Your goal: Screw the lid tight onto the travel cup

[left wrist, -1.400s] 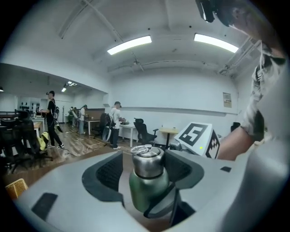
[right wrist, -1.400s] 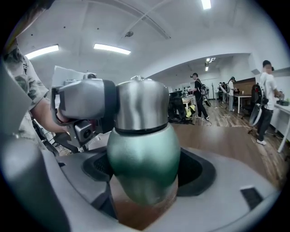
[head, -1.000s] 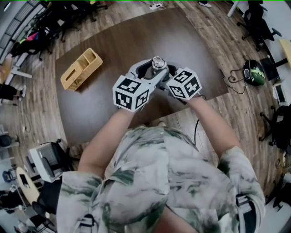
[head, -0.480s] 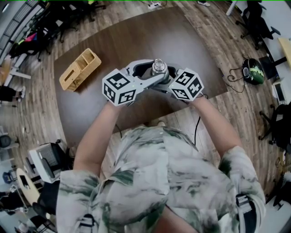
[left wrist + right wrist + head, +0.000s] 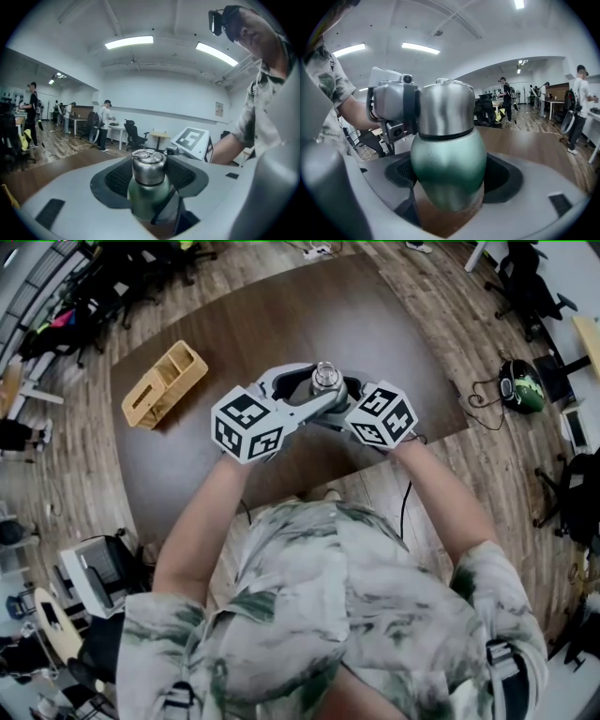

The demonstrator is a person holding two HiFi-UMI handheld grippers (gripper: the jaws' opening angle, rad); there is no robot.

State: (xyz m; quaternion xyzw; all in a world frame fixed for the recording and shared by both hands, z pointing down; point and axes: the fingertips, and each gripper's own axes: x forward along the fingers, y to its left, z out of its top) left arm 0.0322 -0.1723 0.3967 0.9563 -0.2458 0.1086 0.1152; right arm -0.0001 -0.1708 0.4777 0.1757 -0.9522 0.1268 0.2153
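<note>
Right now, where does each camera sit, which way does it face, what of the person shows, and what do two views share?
Head view: on the person's head, facing steeply down at the table; shirt, both forearms, left gripper, right gripper show.
Left gripper view: on that gripper, facing along its jaws at the lid; arm and shirt show right.
Right gripper view: on that gripper, facing the travel cup; a sleeve shows left.
Shared: all three show the lid.
</note>
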